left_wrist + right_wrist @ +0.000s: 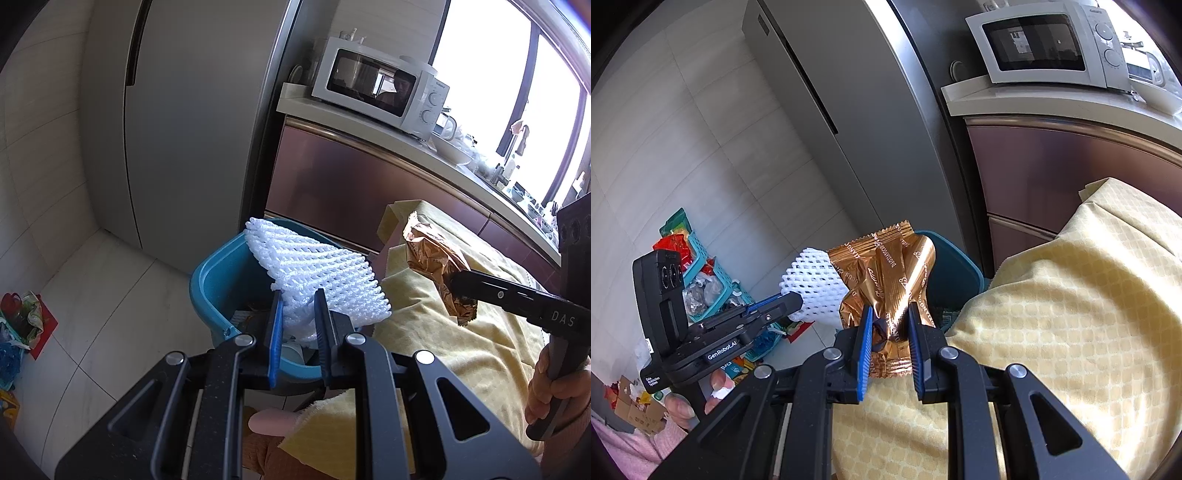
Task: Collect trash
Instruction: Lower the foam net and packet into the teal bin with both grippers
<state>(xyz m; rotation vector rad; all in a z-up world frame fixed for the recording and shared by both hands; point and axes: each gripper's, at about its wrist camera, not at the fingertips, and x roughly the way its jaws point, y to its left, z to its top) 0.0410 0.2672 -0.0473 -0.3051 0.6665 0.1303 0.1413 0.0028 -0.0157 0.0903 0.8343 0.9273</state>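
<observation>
Foam net: pinched in left claw, above teal bin.
Wrapper: gold foil, clamped in right claw.

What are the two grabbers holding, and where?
Left gripper pinches the white foam net by its near edge. Right gripper pinches the gold wrapper near its lower end.

bin mouth: teal bin partly covered by white foam net | right: yellow-clothed table just beside bin | behind: fridge, cabinet | left: tiled floor free
</observation>
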